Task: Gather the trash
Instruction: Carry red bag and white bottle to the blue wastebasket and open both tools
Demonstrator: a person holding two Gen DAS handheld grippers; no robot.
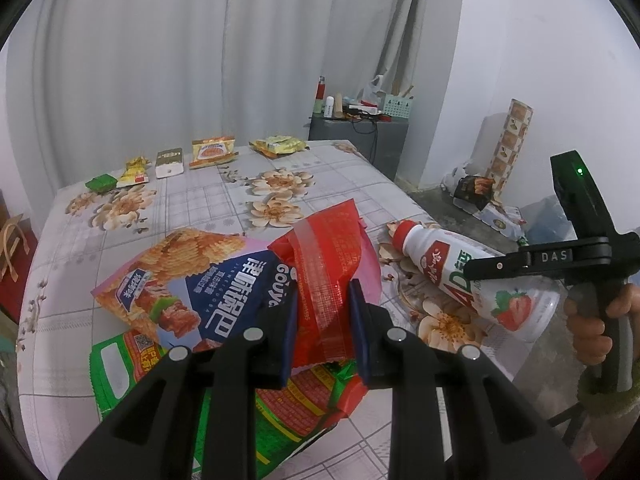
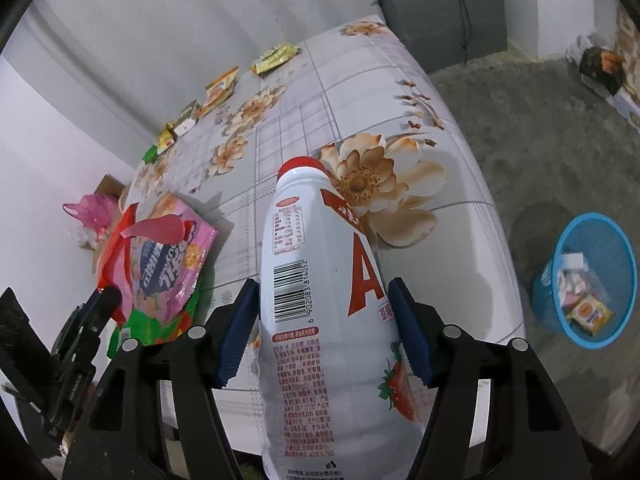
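1. Table (image 2: 460, 216), frame centre: floral cloth, carries my trash.
2. Blue bin (image 2: 624, 276), right edge, on the floor: destination.
3. Milk bottle (image 2: 320, 300), lower centre: right fingers (image 2: 324, 332) clamped on its sides, for lifting.
4. Red wrapper (image 1: 332, 264), lower centre: left fingers (image 1: 324, 328) pinch it, keeping it gathered.

The left claw (image 1: 324, 320) fills the lower middle of its own view: matte black plastic arms with hollowed, ribbed cut-outs, four round silver pivot pins across the linkage, and dark blue ribbed pads on the inner faces of its fingers (image 1: 290, 336). The right claw (image 2: 324, 328) is built the same way, black with silver pins and blue pads. At the right edge of the left view its black pistol-style handle shows white letters "DAS", a small green light near the top, and a hand (image 1: 592, 324) around the grip.
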